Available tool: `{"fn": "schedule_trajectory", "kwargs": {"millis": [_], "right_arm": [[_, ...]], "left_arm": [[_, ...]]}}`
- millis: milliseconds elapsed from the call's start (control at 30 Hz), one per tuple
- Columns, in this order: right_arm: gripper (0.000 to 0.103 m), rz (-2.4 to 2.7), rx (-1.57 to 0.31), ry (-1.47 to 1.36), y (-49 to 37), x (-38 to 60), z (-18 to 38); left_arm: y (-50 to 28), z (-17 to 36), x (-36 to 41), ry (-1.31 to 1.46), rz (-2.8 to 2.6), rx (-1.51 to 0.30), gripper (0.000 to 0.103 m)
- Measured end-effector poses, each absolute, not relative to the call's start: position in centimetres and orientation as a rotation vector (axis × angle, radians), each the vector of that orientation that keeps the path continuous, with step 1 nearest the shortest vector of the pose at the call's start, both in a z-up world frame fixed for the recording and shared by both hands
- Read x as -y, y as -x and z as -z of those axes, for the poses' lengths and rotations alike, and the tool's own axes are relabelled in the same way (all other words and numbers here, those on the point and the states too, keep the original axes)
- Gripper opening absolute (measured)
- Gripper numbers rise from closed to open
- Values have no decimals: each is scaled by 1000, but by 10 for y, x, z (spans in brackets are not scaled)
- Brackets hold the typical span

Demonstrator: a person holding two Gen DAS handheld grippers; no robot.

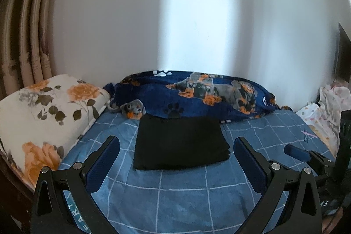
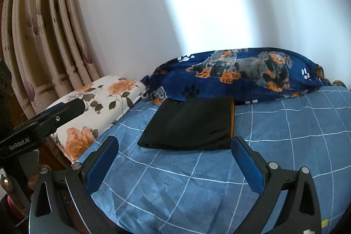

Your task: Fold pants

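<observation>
The black pants (image 1: 179, 143) lie folded into a flat rectangle on the blue checked bedsheet (image 1: 186, 194), near the far side of the bed. They also show in the right wrist view (image 2: 190, 126), with an orange strip along their right edge. My left gripper (image 1: 176, 156) is open and empty, held above the sheet just short of the pants. My right gripper (image 2: 174, 156) is open and empty, also just short of the pants. The right gripper's finger shows at the right of the left wrist view (image 1: 296, 152). The left gripper's finger shows at the left of the right wrist view (image 2: 65, 110).
A floral pillow (image 1: 48, 115) lies at the left. A navy dog-print blanket (image 1: 197, 95) is bunched along the white wall behind the pants. Curtains (image 2: 43, 36) hang at the far left. Pale patterned fabric (image 1: 326, 106) lies at the right edge.
</observation>
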State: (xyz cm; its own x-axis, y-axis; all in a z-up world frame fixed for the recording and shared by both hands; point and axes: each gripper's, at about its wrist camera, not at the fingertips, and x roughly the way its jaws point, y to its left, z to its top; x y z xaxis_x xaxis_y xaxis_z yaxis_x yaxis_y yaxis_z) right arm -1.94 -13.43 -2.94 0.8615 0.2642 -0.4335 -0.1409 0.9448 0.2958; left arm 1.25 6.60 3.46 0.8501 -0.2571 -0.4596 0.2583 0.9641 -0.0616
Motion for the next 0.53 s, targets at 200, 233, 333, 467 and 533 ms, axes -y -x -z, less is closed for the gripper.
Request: {"fn": "schedule_trajectory", "kwargs": {"millis": [200,233,333,467,533], "right_arm": [[102,-218,-513,-259,14,135,37],[102,-217,-517,-258,13,134,39],[102,-215,-522,-256,12,135,41],[102,-211,-523,-258,11,136,42],[102,-209,-522,-258,11,135,42]], "left_arm": [[-12,-21,-58,-56,214,-468,103],[-11,-20,-58,-48,211,-465,103],[-12,-17,-58,-41,187,-465,103],[-13,-16,-60,-37,181,-470,103],[-13,-16,-59,-45,174,-473,103]]}}
